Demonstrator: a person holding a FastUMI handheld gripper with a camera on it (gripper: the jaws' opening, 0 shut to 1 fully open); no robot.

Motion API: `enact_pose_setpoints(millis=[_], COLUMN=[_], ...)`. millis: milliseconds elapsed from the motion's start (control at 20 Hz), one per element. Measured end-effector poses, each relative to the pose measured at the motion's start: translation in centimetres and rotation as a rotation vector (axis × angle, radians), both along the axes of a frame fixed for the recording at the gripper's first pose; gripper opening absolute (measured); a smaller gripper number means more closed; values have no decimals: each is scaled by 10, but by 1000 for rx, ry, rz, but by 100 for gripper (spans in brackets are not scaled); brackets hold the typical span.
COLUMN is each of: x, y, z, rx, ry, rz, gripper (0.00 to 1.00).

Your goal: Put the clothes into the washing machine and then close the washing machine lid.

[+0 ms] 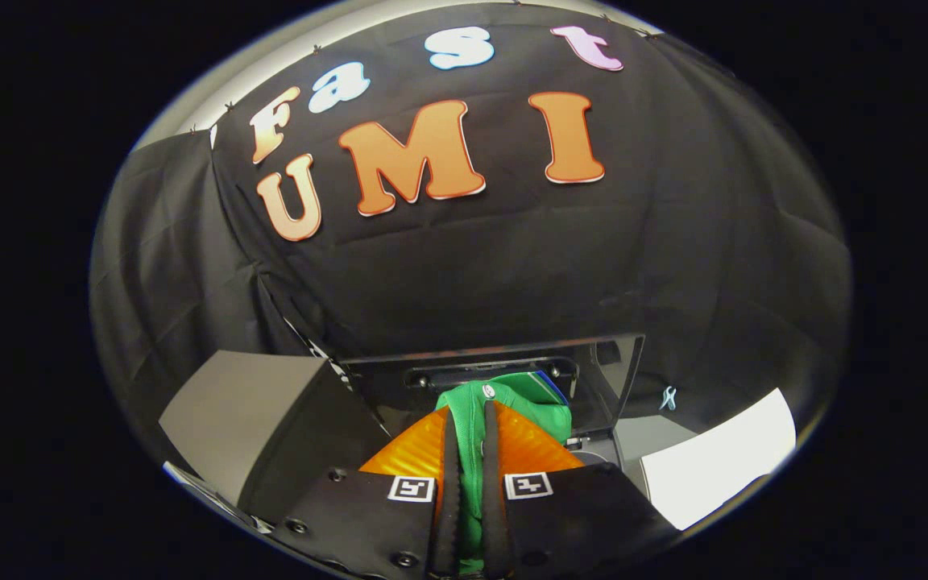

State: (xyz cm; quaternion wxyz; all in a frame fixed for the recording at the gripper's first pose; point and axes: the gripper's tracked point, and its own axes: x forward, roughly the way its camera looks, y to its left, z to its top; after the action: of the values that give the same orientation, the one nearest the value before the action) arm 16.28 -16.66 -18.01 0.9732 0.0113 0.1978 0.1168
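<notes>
A green garment (512,403) with a bit of blue trim is pinched between the two orange fingers (420,451) of my gripper (470,415), which is shut on it. The cloth bunches up just past the fingertips and hangs in a strip down between them. Right beyond it stands the washing machine's raised dark glossy lid (504,366), upright behind the garment. Part of the machine's grey top (593,455) shows to the right of the fingers. The drum opening is hidden behind the fingers and the cloth.
A grey box-like block (246,411) stands to the left of the machine. A white sheet (722,463) lies to the right on the surface. A small pale blue clip (668,396) hangs on the black cloth wall behind.
</notes>
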Motion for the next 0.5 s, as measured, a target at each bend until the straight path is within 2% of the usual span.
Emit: enact_pose_setpoints(millis=[500], x=[22], y=[-3], z=[-103], rx=[4], ry=[167], rz=[-14], gripper=[19])
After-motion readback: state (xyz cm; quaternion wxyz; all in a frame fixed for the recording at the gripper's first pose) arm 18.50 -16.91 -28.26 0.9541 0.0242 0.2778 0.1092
